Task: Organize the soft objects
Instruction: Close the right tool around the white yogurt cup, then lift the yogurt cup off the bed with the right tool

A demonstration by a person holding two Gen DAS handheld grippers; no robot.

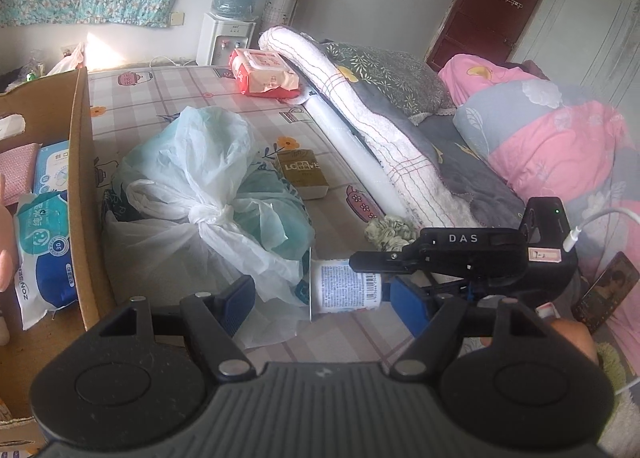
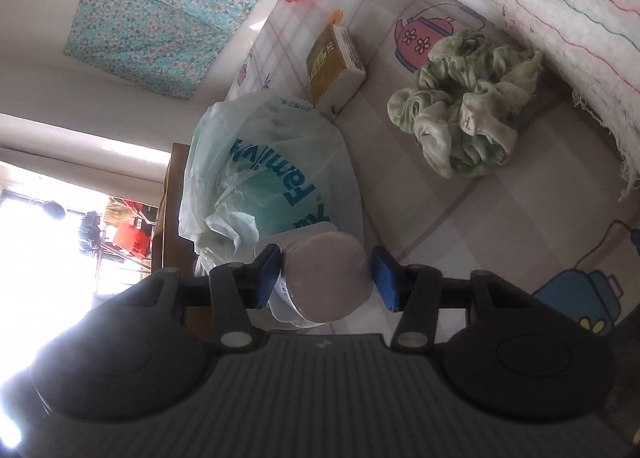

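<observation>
My right gripper (image 2: pixel 326 278) is shut on a white tube (image 2: pixel 324 282); its round pale cap faces the camera between the blue pads. In the left wrist view the same tube (image 1: pixel 346 290) hangs level above the bed sheet, with the right gripper (image 1: pixel 372 272) coming in from the right. My left gripper (image 1: pixel 324 300) stands open with nothing gripped, and the tube shows beyond its fingertips. Tied plastic bags (image 1: pixel 208 194) (image 2: pixel 272 178) lie just behind the tube. A crumpled green cloth (image 1: pixel 390 236) (image 2: pixel 468 114) sits by the white blanket roll.
A cardboard box (image 1: pixel 82 186) at the left holds wet-wipe packs (image 1: pixel 44 242). A gold-brown carton (image 1: pixel 304 174) and a red wipes pack (image 1: pixel 264 74) lie on the sheet. The rolled white blanket (image 1: pixel 360 106), pillows and a pink quilt (image 1: pixel 556 146) fill the right. A phone (image 1: pixel 604 294) lies near a hand.
</observation>
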